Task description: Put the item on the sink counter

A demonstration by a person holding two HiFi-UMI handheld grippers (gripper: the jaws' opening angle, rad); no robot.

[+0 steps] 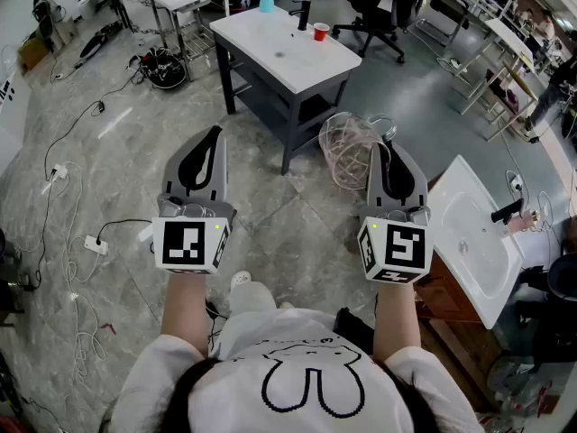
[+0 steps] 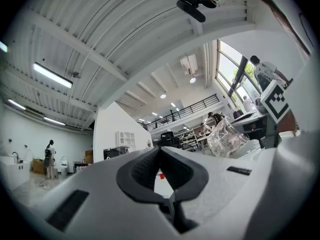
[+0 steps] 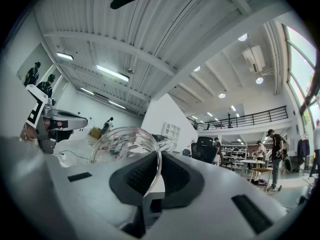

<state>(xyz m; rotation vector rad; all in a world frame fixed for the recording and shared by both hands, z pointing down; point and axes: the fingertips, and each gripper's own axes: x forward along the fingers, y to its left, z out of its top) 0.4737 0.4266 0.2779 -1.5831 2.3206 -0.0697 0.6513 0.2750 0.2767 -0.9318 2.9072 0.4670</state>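
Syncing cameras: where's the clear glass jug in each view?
Head view: clear jug centre-right, at the right gripper's tip.
Left gripper view: clear jug right of centre, below the right gripper's marker cube.
Right gripper view: clear jug left of centre, rim between the fingers.
Shared landmark: the right gripper clamped on it.

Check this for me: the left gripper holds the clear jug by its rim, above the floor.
Wrong gripper: the right gripper holds the clear jug by its rim, above the floor. The right gripper view shows the rim pinched between its jaws; the left gripper is shut on nothing.
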